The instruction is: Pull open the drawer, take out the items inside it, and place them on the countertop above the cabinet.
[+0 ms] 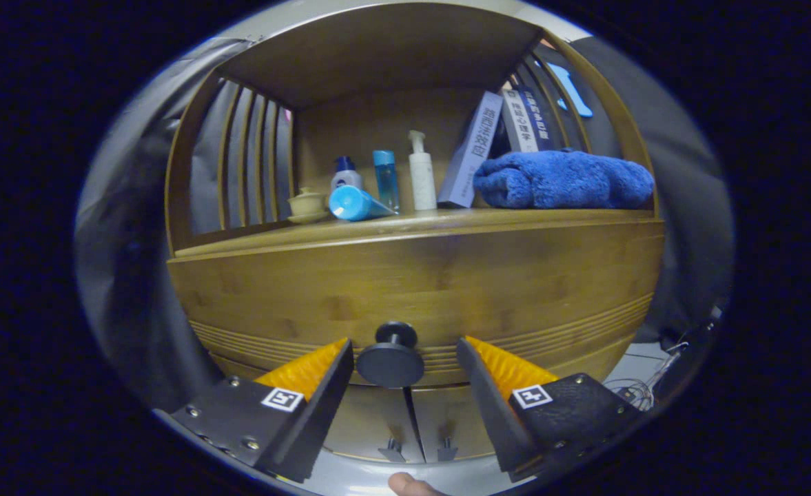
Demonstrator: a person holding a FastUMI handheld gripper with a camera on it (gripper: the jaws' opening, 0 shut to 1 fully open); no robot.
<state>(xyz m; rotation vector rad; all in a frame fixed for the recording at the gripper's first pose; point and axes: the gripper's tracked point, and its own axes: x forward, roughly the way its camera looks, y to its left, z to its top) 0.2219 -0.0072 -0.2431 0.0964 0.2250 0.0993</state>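
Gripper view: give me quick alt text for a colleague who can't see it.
The open gripper straddles the drawer knob on the closed wooden drawer, fingers not touching it. On the countertop above sit bottles, books and a blue towel.

Honey-brown wooden drawer point(412, 289) with black knob point(391, 359); blue towel point(562, 179), white pump bottle point(422, 173), cyan tube point(357, 204) above

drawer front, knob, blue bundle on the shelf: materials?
Drawer front: likely bamboo or wood, satin finish, visible grain. Knob, between the open gripper fingers: dark, matte, plastic or metal, unclear. Blue bundle: fluffy cloth, probably terry towel.
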